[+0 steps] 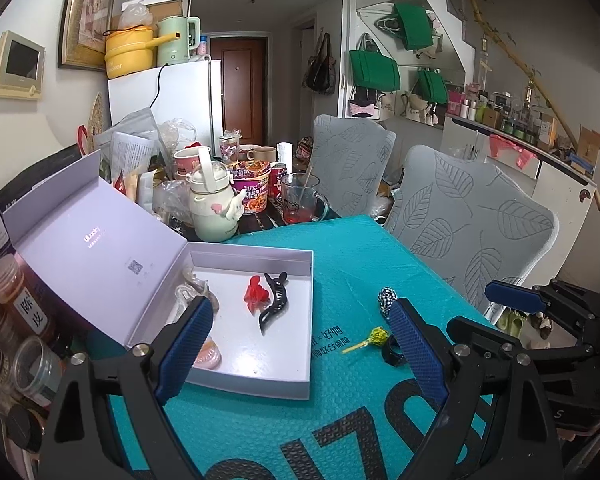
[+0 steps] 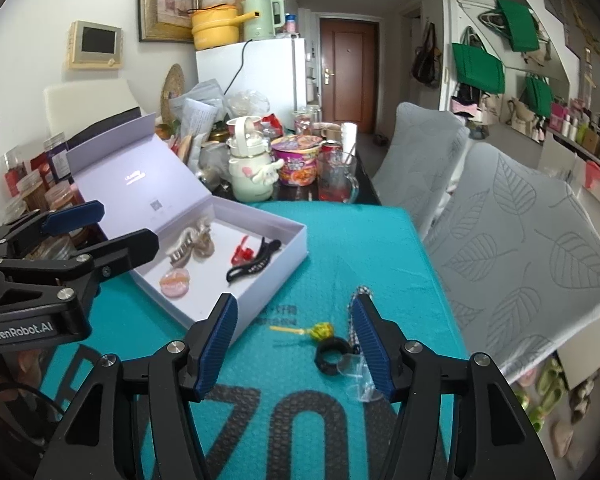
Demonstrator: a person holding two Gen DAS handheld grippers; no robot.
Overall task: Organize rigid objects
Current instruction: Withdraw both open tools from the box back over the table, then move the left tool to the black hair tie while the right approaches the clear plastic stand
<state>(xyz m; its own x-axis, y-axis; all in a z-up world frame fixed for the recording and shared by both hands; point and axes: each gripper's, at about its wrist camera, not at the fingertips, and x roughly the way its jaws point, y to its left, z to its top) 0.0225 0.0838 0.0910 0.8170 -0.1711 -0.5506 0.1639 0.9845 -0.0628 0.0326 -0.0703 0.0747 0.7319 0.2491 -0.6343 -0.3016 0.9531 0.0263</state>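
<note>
An open white box (image 1: pixel 306 320) (image 2: pixel 284 280) lies on a teal mat (image 1: pixel 340 420) (image 2: pixel 340 240). In it are a black claw clip (image 1: pixel 274 304) (image 2: pixel 252 266), a red clip (image 1: pixel 255 295) (image 2: pixel 241 254), a beige claw clip (image 2: pixel 192 244) and a pink clip (image 2: pixel 175 282). On the mat to the right lie a yellow lollipop (image 1: pixel 370 339) (image 2: pixel 312 331), a black ring (image 1: pixel 394 354) (image 2: pixel 331 356), a checked hair tie (image 1: pixel 386 298) (image 2: pixel 360 292) and a clear piece (image 2: pixel 358 376). My left gripper (image 1: pixel 296 344) is open and empty over the box's near edge. My right gripper (image 2: pixel 294 344) is open and empty above the lollipop and ring.
Jars (image 1: pixel 20 304) stand left of the box. A cream bottle (image 1: pixel 216 204), a noodle cup (image 1: pixel 252 188) and a glass mug (image 1: pixel 302 198) crowd the table's far end. Two grey chairs (image 1: pixel 472 216) stand along the right edge.
</note>
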